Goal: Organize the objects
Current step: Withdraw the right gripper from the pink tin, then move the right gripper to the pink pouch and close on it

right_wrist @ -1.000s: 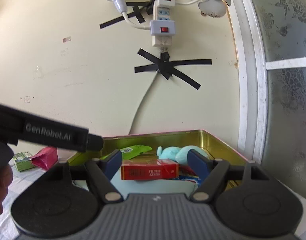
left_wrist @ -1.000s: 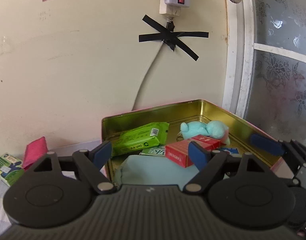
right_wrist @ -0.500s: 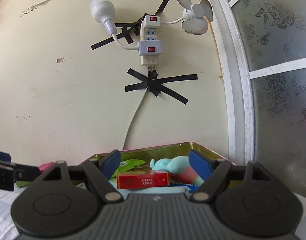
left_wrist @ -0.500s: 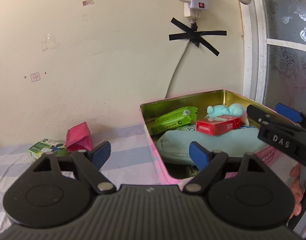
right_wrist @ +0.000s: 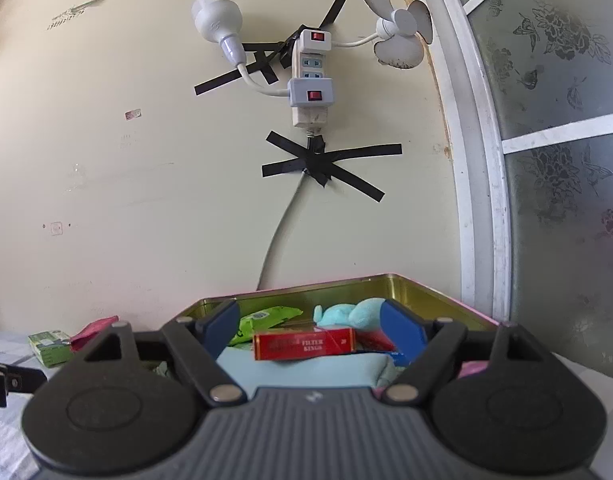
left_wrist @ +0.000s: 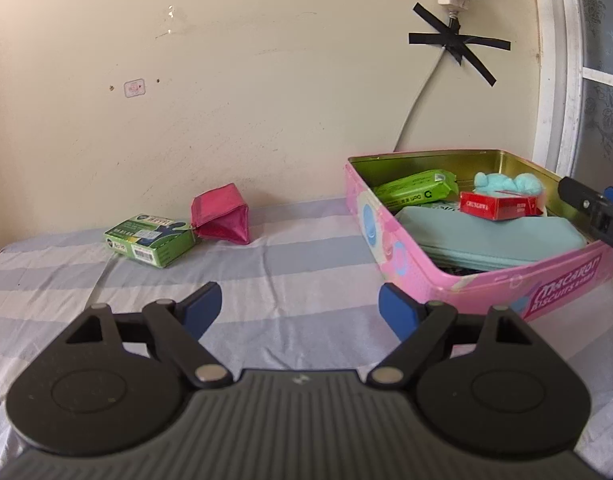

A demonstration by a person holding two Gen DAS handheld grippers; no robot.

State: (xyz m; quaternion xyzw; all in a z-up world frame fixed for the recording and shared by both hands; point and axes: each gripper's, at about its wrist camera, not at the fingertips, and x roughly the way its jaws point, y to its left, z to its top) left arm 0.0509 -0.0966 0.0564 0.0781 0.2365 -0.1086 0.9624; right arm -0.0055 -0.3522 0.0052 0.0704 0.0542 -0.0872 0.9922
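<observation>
Left wrist view: the left tool point(left_wrist: 299, 307) hangs released and empty over the striped bedsheet point(left_wrist: 290, 256). Ahead of it lie the two things not yet put away: a green carton point(left_wrist: 150, 240) and, touching it, a pink pouch point(left_wrist: 222, 216), both well apart from the pink biscuit tin point(left_wrist: 506, 276). The carton looks light and stiff, with flat sides that suit a pinch across its short width. The pouch looks soft and will likely crumple, so a grip across its middle seems safest.

Right wrist view: the right tool point(right_wrist: 321, 330) is spread wide, holding nothing, level with the tin's near rim. Inside, a red cigarette pack point(right_wrist: 304, 345) rests on a teal pencil case point(right_wrist: 302, 370), with a green wipes packet point(right_wrist: 266, 318) and a blue plush toy point(right_wrist: 348, 312) behind.
</observation>
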